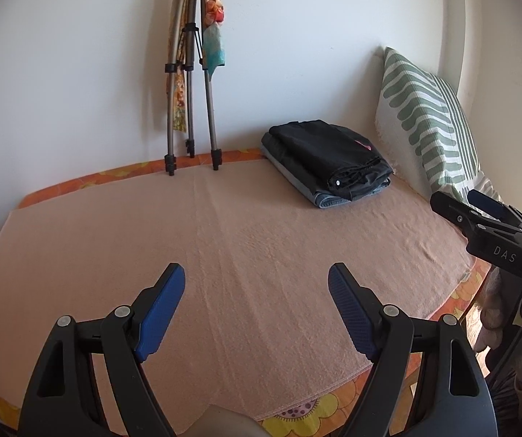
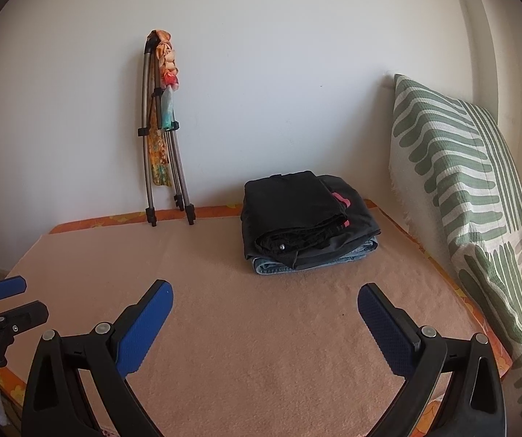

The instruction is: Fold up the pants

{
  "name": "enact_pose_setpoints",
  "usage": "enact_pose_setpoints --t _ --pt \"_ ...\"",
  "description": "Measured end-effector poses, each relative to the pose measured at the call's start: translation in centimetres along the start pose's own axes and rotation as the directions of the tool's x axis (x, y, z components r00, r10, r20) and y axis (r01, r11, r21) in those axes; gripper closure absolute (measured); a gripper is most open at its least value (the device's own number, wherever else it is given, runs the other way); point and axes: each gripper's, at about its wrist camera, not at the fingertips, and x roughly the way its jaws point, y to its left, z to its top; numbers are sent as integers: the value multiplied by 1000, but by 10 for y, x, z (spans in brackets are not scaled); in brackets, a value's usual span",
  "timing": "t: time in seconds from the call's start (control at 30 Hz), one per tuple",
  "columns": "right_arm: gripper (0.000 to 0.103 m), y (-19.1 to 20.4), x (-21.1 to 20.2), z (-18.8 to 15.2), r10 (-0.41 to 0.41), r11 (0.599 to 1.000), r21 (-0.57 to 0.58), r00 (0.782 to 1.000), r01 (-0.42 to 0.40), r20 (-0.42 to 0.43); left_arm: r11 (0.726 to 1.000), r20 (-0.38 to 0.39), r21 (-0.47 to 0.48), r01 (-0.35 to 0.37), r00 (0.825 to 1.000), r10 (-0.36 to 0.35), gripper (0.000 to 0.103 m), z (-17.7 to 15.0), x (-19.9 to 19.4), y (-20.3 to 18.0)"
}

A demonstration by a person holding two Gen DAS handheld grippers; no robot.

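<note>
Under the black folded pants (image 2: 297, 218), jeans (image 2: 312, 264) barely peek out; both claws (image 1: 256, 284) (image 2: 265, 300) gape empty.

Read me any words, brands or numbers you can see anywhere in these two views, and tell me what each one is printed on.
"DAS": on the black body of the right gripper, seen from the left wrist camera.
"dootAI": on the black body of the left gripper, at the right wrist view's left edge; its start is cut off.
Nothing readable on the folded pants, pillow or tripod.
</note>
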Motion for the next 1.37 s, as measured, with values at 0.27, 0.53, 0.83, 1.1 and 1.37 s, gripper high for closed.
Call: enact_pose_setpoints --t 0.27,0.53,0.83,1.1,1.37 --pt "0 0 -1 0 -4 1000 3 1000 4 -1 1000 7 8 -3 1000 3 22 0 -2 -2" --pt "0 0 -2 -1 -5 1000 5 1000 5 -1 1000 4 10 2 1000 -2 22 -1 -2 -3" --pt "0 0 -2 -2 0 1000 0 1000 0 -6 1000 5 12 4 1000 -4 22 -1 -2 -4" --pt "0 0 0 -4 6 1000 -1 1000 -6 -15 1000 26 25 -13 1000 12 22 -3 -4 -6" --pt "0 -1 4 -5 6 1000 -2 1000 -6 -27 999 30 38 -37 999 36 22 -3 -4 -6"
